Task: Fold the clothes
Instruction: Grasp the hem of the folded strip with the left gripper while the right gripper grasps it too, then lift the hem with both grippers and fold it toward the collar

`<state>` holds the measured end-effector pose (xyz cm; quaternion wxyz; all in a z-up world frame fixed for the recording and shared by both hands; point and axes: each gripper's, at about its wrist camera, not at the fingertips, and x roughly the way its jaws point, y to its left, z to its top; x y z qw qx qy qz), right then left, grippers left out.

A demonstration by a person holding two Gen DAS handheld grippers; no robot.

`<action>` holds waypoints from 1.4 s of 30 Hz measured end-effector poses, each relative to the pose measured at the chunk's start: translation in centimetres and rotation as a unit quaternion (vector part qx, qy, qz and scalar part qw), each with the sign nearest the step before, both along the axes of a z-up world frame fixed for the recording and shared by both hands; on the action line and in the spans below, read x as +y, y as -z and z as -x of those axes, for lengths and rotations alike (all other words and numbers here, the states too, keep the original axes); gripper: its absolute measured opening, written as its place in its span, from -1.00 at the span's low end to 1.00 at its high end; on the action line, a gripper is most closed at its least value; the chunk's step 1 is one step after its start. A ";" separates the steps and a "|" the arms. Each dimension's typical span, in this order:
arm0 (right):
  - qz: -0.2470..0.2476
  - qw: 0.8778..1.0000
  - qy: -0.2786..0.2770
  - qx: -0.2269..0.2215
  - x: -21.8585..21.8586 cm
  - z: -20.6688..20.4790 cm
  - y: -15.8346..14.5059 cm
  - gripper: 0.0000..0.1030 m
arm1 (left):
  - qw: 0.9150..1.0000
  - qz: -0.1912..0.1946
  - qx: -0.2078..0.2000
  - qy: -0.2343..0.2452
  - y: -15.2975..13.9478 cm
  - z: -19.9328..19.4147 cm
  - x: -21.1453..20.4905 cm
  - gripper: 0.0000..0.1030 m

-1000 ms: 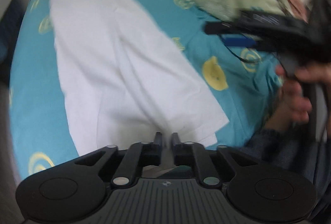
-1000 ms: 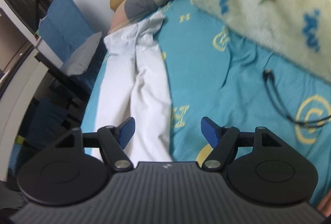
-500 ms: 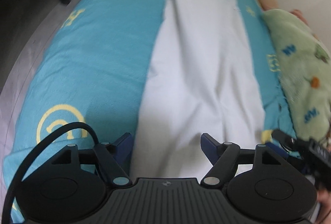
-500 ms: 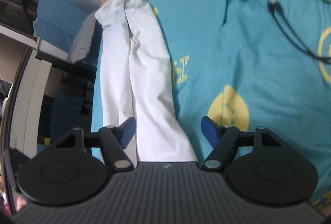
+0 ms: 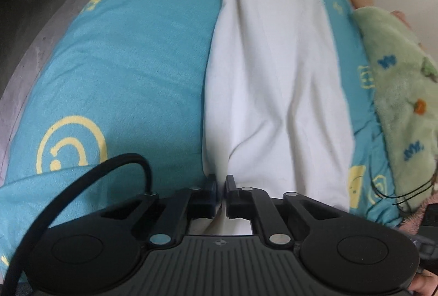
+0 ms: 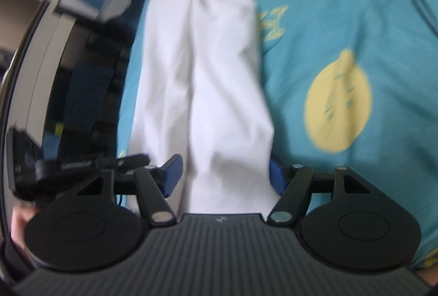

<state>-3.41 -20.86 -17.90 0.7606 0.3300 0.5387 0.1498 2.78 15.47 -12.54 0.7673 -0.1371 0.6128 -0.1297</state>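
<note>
Turquoise bedding (image 5: 131,71) with yellow prints covers the bed, and in the left wrist view a long white garment (image 5: 273,82) lies lengthwise along it, running from the near edge towards the far end, where a pale green blanket (image 5: 402,93) is heaped along the bed's right side. The left gripper (image 5: 221,188) has its jaws together, pinching the near hem of the garment close to its left corner; white cloth shows in the narrow slit between them. A black cable (image 5: 82,186) loops over the gripper body.

From the right wrist view the same white garment (image 6: 208,82) stretches away up the bedding (image 6: 342,22), creased down its middle. The right gripper (image 6: 223,177) straddles the near hem with its blue pads (image 6: 171,175) still apart and closing, cloth between them but not yet pressed.

The risk, as I judge it, is an uneven pick-up: the right jaws may catch only one layer, or bedding along with it, so the hem lifts skewed and the fold lands crooked. The central crease could also be folded in.
</note>
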 end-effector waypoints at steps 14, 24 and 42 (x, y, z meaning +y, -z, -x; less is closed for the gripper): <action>0.064 0.997 -0.054 0.007 2.2 0.9 -0.3 -0.02 | 0.999 -0.033 0.015 -0.029 0.0 1.7 0.7 0.05; 0.106 0.986 -0.131 -0.002 4.1 1.3 -0.9 -0.19 | 0.995 -0.088 0.027 0.042 0.3 2.5 -2.1 -0.02; 0.065 0.986 -0.002 -0.155 -0.9 2.2 -14.0 -0.84 | 0.981 0.149 -0.094 -0.077 -12.4 4.5 3.0 -0.90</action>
